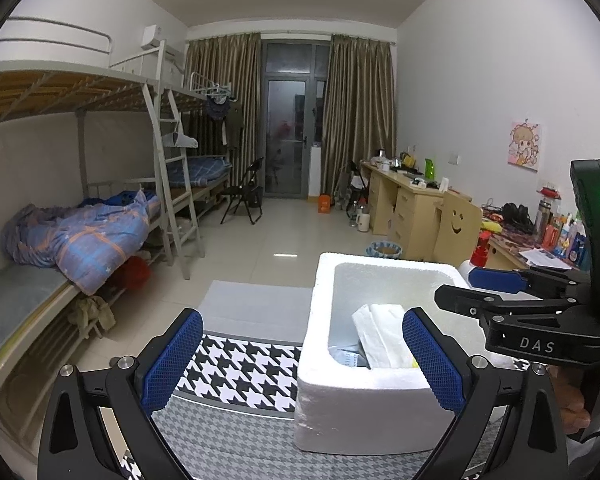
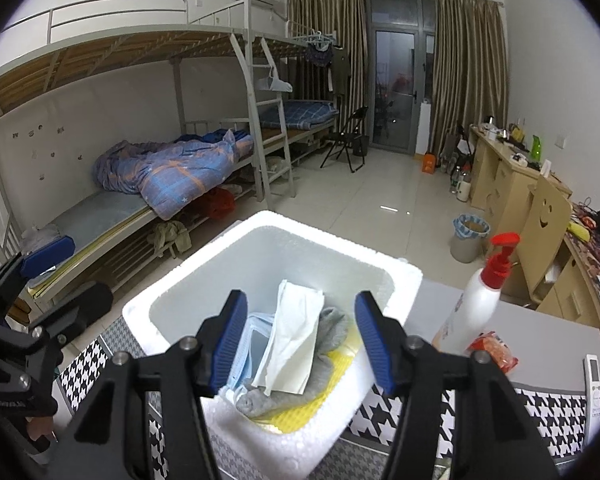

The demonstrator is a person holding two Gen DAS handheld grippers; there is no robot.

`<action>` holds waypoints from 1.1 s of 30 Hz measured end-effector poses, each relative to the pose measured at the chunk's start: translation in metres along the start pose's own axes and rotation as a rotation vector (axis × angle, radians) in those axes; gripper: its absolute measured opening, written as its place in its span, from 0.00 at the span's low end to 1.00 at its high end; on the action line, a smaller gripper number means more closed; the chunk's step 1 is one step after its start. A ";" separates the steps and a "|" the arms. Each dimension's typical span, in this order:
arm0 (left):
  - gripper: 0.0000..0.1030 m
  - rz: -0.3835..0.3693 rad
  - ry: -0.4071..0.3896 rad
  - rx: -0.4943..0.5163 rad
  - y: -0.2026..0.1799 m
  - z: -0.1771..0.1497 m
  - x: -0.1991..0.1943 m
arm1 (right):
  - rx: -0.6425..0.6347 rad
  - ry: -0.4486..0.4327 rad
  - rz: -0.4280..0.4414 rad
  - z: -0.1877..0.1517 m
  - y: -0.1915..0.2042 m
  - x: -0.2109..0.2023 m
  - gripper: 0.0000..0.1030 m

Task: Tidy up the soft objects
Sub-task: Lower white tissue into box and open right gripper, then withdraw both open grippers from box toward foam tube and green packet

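Foam box [image 2: 260, 280] sits on the houndstooth cloth [image 1: 236, 372] near the table's front edge, open-topped, so anything dropped from above lands inside. It already holds the soft things: a white tissue pack [image 2: 292, 344] leaning upright in the middle, a grey cloth [image 2: 332, 332] to its right, a pale blue face mask [image 2: 248, 344] to its left, and a yellow mesh sponge [image 2: 300, 416] along the near wall. They lie bunched together, touching, which suggests most of the sorting is done.

The right gripper [image 2: 300, 340] hangs directly over the box with its jaws wide and nothing between them — a pose that fits a fresh drop or a reach in to tidy the pile; which of the two cannot be told. The left gripper [image 1: 304, 360] is just left of the box, also spread wide and empty, pointing across the cloth toward the room; it looks parked out of the other tool's way.

To the right of the box stand a pump bottle [image 2: 480, 300] with a red top, a red snack packet [image 2: 496, 352] at its foot and a white remote [image 2: 594, 380] farther right. These are hard or packaged goods, probably left out on purpose — not part of the soft lot.
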State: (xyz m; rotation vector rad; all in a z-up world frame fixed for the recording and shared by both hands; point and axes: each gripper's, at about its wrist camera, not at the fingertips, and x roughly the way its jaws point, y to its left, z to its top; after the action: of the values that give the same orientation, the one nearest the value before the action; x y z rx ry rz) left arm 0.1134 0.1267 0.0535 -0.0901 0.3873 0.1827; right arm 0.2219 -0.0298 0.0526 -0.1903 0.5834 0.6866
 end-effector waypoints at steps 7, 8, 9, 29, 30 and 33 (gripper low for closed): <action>0.98 -0.016 -0.013 0.010 -0.014 0.001 -0.007 | 0.010 -0.019 -0.015 -0.002 -0.002 -0.013 0.59; 0.97 -0.019 -0.015 0.011 -0.016 0.002 -0.008 | 0.011 -0.021 -0.016 -0.003 -0.003 -0.014 0.59; 0.97 -0.022 -0.017 0.013 -0.017 0.002 -0.010 | 0.013 -0.024 -0.018 -0.004 -0.003 -0.016 0.59; 0.98 -0.139 -0.025 0.078 -0.030 0.001 -0.025 | 0.048 -0.087 -0.101 -0.027 -0.002 -0.051 0.65; 0.98 -0.150 -0.019 0.082 -0.031 0.000 -0.025 | 0.052 -0.088 -0.110 -0.030 -0.002 -0.052 0.65; 0.98 -0.178 -0.005 0.087 -0.034 -0.006 -0.026 | 0.069 -0.093 -0.140 -0.039 -0.003 -0.059 0.65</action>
State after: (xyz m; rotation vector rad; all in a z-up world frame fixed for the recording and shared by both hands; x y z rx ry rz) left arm 0.0943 0.0890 0.0595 -0.0385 0.3797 -0.0094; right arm 0.1704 -0.0778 0.0539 -0.1332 0.4988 0.5364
